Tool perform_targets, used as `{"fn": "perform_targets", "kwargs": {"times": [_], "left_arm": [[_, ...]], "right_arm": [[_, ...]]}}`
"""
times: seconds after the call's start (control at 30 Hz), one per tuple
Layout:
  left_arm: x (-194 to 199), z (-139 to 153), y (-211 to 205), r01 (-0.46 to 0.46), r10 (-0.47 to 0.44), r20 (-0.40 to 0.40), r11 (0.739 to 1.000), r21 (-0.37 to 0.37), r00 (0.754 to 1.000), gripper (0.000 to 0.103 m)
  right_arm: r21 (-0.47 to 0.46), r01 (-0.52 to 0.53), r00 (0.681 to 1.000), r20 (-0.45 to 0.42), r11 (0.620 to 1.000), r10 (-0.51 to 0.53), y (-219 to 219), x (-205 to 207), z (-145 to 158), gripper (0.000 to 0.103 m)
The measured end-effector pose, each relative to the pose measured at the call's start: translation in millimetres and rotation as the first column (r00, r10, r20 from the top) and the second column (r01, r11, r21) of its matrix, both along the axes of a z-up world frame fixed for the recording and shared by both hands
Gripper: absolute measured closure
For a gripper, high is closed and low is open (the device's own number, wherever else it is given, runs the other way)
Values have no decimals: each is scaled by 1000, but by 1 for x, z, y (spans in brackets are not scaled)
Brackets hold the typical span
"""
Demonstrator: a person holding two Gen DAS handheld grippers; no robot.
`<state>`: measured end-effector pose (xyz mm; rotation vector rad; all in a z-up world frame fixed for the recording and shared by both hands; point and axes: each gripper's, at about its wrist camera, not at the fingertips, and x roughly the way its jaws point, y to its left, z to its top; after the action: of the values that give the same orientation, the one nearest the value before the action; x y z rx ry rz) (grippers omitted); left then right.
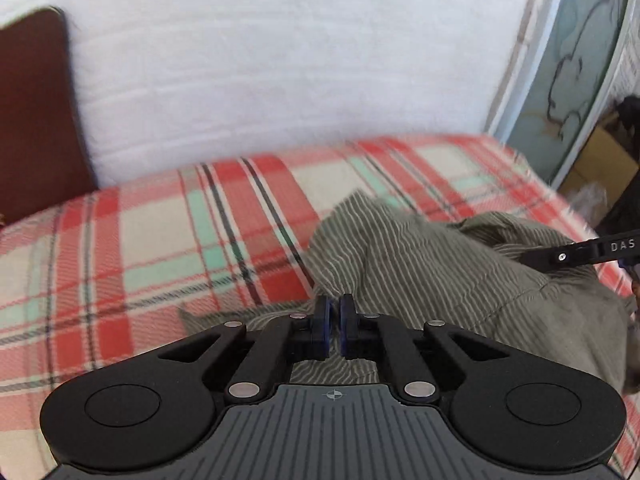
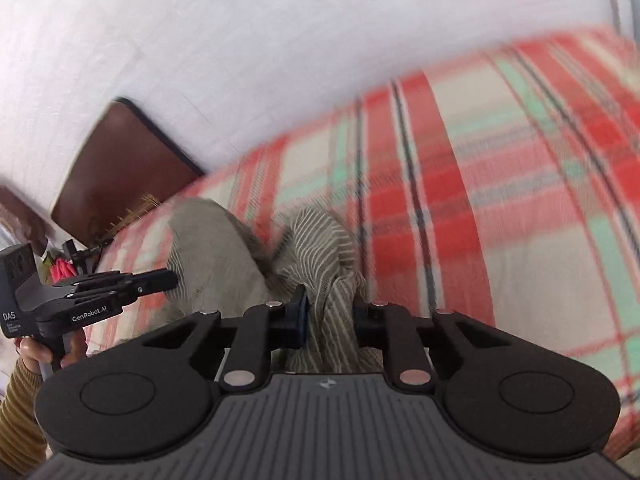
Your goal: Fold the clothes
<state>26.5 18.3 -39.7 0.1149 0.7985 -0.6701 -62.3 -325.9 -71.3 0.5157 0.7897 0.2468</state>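
Right gripper (image 2: pixel 326 312) pinches striped garment (image 2: pixel 320 248); left view lacks this.

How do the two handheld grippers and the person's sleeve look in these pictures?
Each gripper, the left gripper and the right gripper, is matte black with linkage arms, silver rivets, blue finger pads and a ribbed grey base with a small crosshair mark. Seen from the side, the left one carries white "DAS" and "GenRobot.AI" lettering. The sleeve is mustard yellow, ribbed knit. No cables show.

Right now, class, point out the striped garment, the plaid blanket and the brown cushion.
striped garment (image 1: pixel 420 264), left wrist view, bunched middle.
plaid blanket (image 1: pixel 140 248), left wrist view, bare part.
brown cushion (image 1: pixel 36 112), left wrist view, front face.
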Motion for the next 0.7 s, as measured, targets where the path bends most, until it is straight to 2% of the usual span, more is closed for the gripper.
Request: {"fn": "perform_targets", "kwargs": {"times": [0.07,0.17,0.27,0.33,0.43,0.5,0.57,0.63,0.67,0.7], "left_arm": [[-9,16,16,-13,13,21,1000,-27,1000,103],[-31,33,39,-12,15,51,998,-61,999,103],[-64,34,61,6,-1,56,997,-77,998,103],[-89,26,74,12,-9,47,998,-64,999,103],[-119,-1,90,15,-16,-19,999,-43,1000,103],[-132,-21,95,11,-12,-67,1000,-17,998,102],[-141,-40,97,7,-5,-113,1000,15,994,102],[-150,-55,98,6,1,-146,999,48,989,101],[-153,-53,99,12,-4,-130,998,62,992,97],[-157,-46,99,23,-17,-107,998,61,994,85]], "right_arm": [[-30,-5,993,117,1000,8,5,-12,37,86],[-63,-60,958,277,996,75,15,-44,88,86],[-118,-189,918,332,975,218,35,-88,112,86],[-187,-273,904,287,944,319,51,-114,107,86],[-235,-346,918,115,908,379,66,-139,66,86],[-194,-364,929,-8,911,369,64,-149,27,86],[-113,-350,935,-109,930,339,59,-152,-11,85],[-64,-313,946,-109,947,306,54,-156,-22,84],[-51,-302,951,-94,952,296,53,-158,-21,84],[-51,-298,953,-73,953,294,52,-159,-16,80]]}}
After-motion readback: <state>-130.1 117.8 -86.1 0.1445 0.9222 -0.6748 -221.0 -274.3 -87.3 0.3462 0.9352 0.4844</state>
